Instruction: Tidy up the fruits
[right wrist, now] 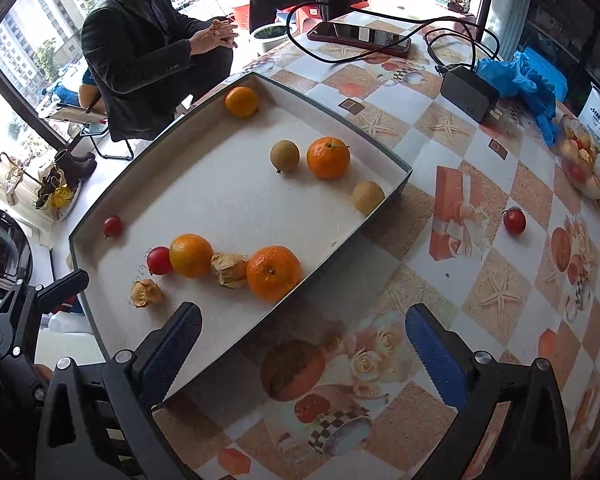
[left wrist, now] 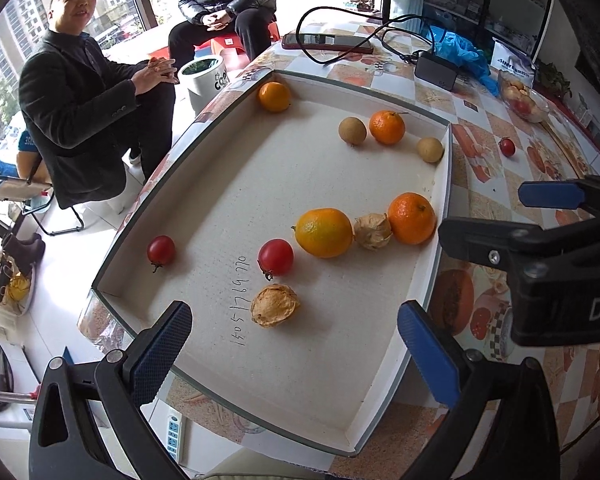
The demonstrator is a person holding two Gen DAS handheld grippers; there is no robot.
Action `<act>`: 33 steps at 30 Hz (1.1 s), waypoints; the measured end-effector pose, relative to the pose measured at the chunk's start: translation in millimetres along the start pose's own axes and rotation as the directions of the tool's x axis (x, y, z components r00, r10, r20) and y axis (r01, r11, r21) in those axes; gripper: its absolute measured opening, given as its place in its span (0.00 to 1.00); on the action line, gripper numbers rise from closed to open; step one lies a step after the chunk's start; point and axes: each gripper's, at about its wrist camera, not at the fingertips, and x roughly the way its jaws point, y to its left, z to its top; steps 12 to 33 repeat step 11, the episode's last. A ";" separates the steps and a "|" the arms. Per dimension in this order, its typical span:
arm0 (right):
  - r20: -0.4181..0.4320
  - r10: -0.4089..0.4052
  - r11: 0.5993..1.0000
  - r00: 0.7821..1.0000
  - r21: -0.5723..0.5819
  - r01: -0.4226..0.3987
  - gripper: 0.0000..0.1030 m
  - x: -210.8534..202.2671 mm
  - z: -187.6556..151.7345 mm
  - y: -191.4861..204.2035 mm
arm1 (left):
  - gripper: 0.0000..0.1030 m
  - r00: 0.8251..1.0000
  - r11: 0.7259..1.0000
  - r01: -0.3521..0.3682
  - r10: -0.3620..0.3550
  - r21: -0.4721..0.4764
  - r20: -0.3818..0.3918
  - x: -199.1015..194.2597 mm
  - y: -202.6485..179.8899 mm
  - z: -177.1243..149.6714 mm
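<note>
A shallow white box lid [left wrist: 440,216] [right wrist: 340,236] on the table holds several fruits: oranges [left wrist: 324,233] [right wrist: 274,273], cherry tomatoes [left wrist: 275,257] [right wrist: 159,260], husked physalis [left wrist: 275,305] [right wrist: 230,269] and tan longans [left wrist: 352,131] [right wrist: 285,155]. One cherry tomato [left wrist: 507,147] [right wrist: 514,221] lies outside on the tablecloth to the right. My left gripper [left wrist: 296,344] is open and empty above the lid's near end. My right gripper [right wrist: 304,350] is open and empty over the tablecloth beside the lid's right wall; it also shows in the left wrist view [left wrist: 552,196].
A phone [right wrist: 358,37], a black charger [right wrist: 469,93] with cables, blue plastic gloves [right wrist: 520,76] and a glass bowl of fruit [right wrist: 584,160] sit at the table's far side. Two people [left wrist: 88,112] sit beyond the left edge.
</note>
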 end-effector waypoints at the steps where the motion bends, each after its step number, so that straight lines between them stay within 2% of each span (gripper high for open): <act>1: 0.000 -0.002 1.000 1.000 -0.004 0.002 1.00 -0.5 -0.3 0.9 | 1.00 1.000 1.000 -0.003 0.003 -0.002 0.001 -0.5 0.3 -0.1; 7: 0.005 -0.005 1.000 1.000 -0.009 0.005 1.00 -3.7 -3.6 6.4 | 1.00 1.000 1.000 0.003 -0.003 -0.022 -0.006 -2.0 3.9 -1.0; 11: 0.003 -0.003 1.000 1.000 -0.011 0.003 1.00 -3.3 -6.1 8.0 | 1.00 1.000 1.000 0.009 -0.009 0.005 0.018 -8.2 1.6 -3.6; 33: 0.003 -0.003 1.000 1.000 -0.011 0.003 1.00 -3.3 -6.1 8.0 | 1.00 1.000 1.000 0.009 -0.009 0.005 0.018 -8.2 1.6 -3.6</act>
